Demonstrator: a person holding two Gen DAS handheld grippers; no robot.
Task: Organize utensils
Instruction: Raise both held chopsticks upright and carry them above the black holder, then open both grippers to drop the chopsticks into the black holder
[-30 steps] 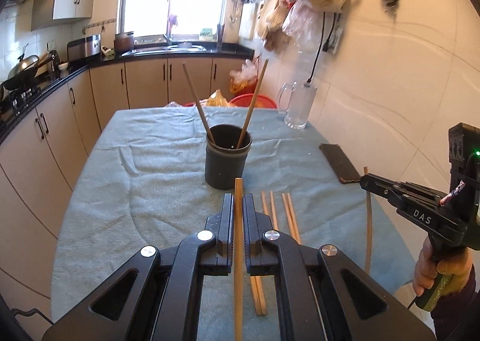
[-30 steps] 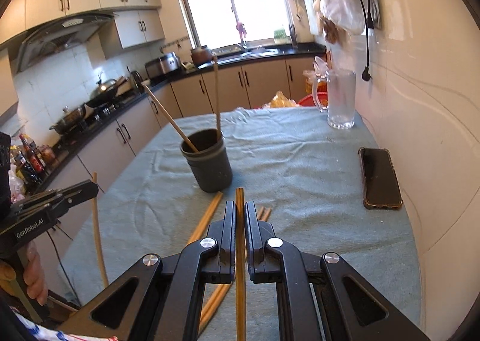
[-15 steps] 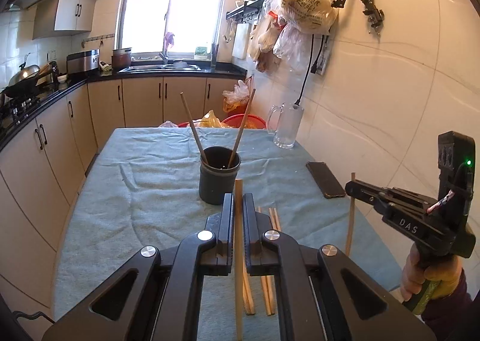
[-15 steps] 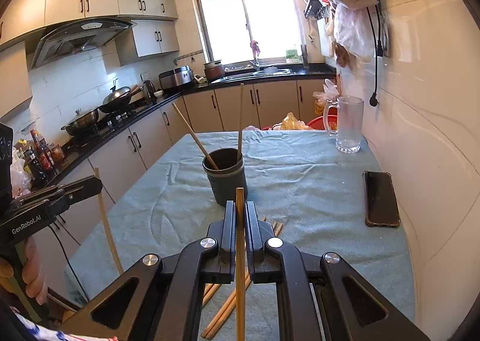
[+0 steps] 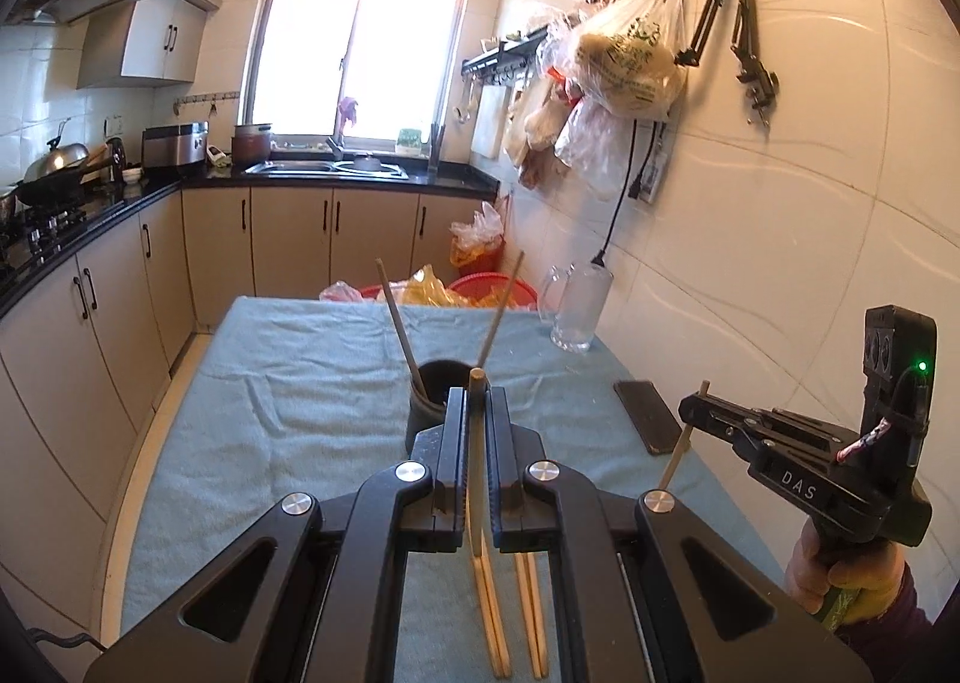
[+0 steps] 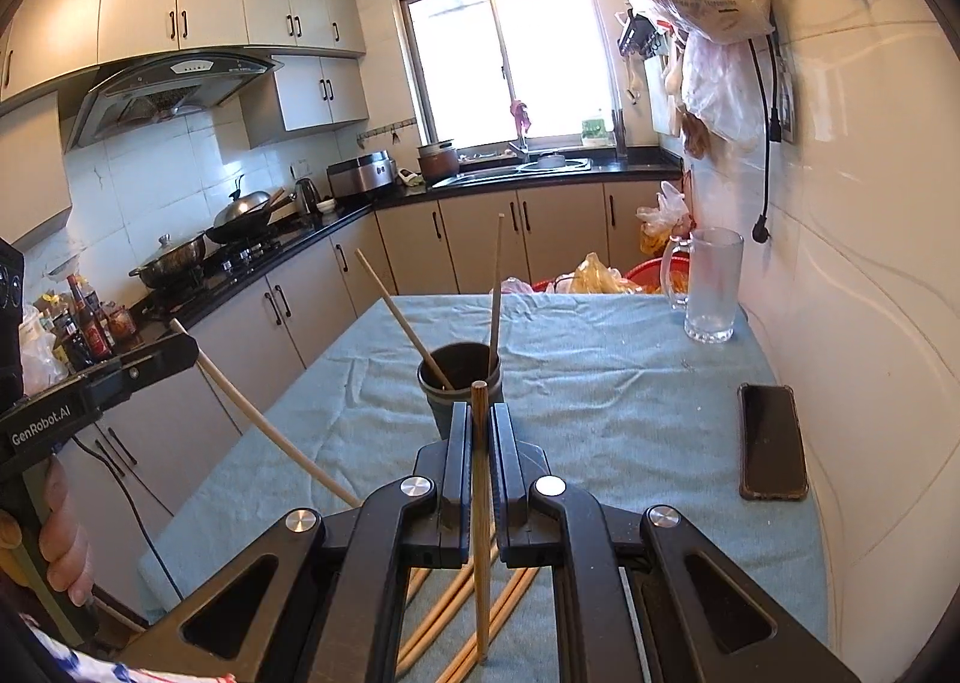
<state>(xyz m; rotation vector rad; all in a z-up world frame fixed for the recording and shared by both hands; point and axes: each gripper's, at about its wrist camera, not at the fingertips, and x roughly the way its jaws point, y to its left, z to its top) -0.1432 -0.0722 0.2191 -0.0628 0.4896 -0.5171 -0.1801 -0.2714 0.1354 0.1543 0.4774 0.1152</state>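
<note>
While chopsticks [image 6: 456, 617] lie loose, the dark cup [image 6: 459, 389] holds two upright.

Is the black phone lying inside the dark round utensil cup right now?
No: the black phone lies flat on the blue-green tablecloth near the wall, well apart from the dark round utensil cup, which holds two wooden chopsticks.

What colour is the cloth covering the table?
The table cloth is a pale blue-green, seen best in the right wrist view.
</note>
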